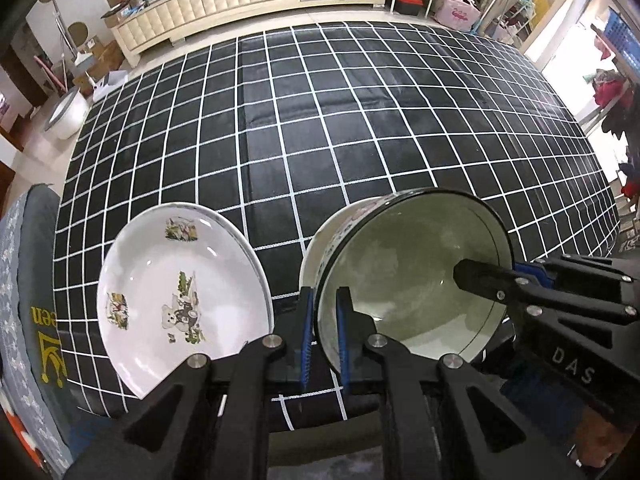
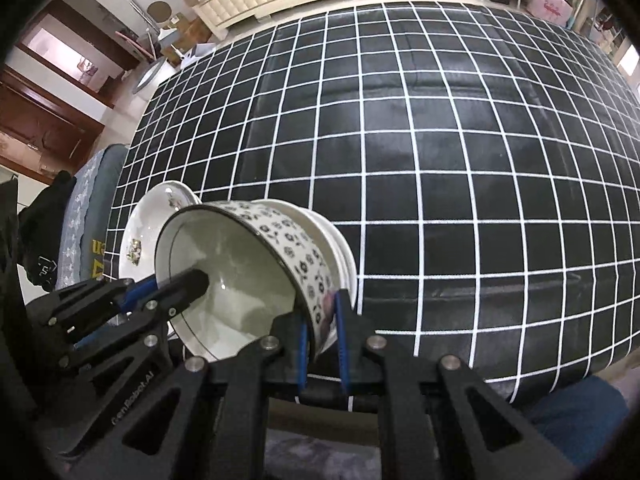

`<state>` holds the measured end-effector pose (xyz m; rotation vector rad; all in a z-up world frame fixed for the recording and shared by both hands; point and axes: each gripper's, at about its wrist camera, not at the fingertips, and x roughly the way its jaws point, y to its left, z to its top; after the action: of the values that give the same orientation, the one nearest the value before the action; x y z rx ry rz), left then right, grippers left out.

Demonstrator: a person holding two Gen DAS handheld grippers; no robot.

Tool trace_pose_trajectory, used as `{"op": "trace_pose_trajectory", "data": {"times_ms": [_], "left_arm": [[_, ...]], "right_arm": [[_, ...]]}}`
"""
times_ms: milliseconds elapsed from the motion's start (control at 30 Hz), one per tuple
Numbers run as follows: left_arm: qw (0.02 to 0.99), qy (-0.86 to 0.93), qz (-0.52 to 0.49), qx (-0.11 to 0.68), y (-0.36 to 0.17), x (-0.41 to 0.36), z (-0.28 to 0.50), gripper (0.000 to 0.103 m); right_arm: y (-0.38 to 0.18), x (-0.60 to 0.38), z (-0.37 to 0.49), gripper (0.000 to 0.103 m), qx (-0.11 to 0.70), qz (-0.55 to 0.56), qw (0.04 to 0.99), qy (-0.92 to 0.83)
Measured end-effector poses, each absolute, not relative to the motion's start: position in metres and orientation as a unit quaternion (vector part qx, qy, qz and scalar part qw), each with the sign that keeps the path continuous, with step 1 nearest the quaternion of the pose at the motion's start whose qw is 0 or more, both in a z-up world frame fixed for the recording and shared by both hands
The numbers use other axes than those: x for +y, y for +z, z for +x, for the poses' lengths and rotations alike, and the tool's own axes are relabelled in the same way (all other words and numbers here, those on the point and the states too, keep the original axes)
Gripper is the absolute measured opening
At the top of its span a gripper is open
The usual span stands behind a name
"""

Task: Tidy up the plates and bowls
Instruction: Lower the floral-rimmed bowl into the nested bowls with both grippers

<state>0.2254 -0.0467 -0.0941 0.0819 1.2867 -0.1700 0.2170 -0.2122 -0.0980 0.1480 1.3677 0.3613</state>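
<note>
A white bowl (image 1: 412,264) with a dark rim and black flower pattern is tilted just over the near edge of the black grid tablecloth (image 1: 320,120). It nests in further white bowls (image 2: 340,252). My left gripper (image 1: 324,304) is shut on its rim, one blue pad inside and one outside. The right gripper (image 1: 508,276) comes in from the right, shut on the opposite rim. In the right wrist view the right gripper (image 2: 322,320) clamps the patterned wall of the bowl (image 2: 224,264), and the left gripper (image 2: 168,284) grips the far side. A white plate (image 1: 172,292) with bear pictures lies left of the bowl.
A grey padded seat (image 1: 28,280) stands off the table's left edge. Behind the table are a cream cabinet (image 1: 224,4) with clutter on top and a white basin (image 1: 68,112) on the floor. The cloth beyond the dishes (image 2: 440,160) is bare.
</note>
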Motion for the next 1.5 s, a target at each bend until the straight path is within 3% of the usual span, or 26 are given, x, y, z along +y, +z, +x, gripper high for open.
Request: {"op": "trace_pose_trajectory", "data": {"times_ms": [633,767,1067,1300,1500], "left_arm": [[0.798,-0.104,0.037,0.593,-0.105,-0.042,0.227,0.012],[0.800,-0.094,0.031,0.592,-0.108,-0.037,0.228,0.026],[0.818,-0.088,0.012,0.569,-0.099,-0.021,0.223,0.037],[0.840,-0.100,0.034,0.532,-0.071,-0.032,0.198,0.037],[0.852,-0.078,0.041,0.516,-0.058,-0.030,0.183,0.037]], "right_arm": [[-0.105,-0.202,0.221,0.016,0.632,0.027,0.761,0.141],[-0.102,-0.199,0.220,0.016,0.622,0.016,0.771,0.136],[-0.092,-0.196,0.212,0.019,0.601,-0.007,0.787,0.142],[-0.062,-0.202,0.192,0.060,0.546,-0.028,0.826,0.136],[-0.042,-0.213,0.174,0.065,0.515,-0.028,0.849,0.117]]}}
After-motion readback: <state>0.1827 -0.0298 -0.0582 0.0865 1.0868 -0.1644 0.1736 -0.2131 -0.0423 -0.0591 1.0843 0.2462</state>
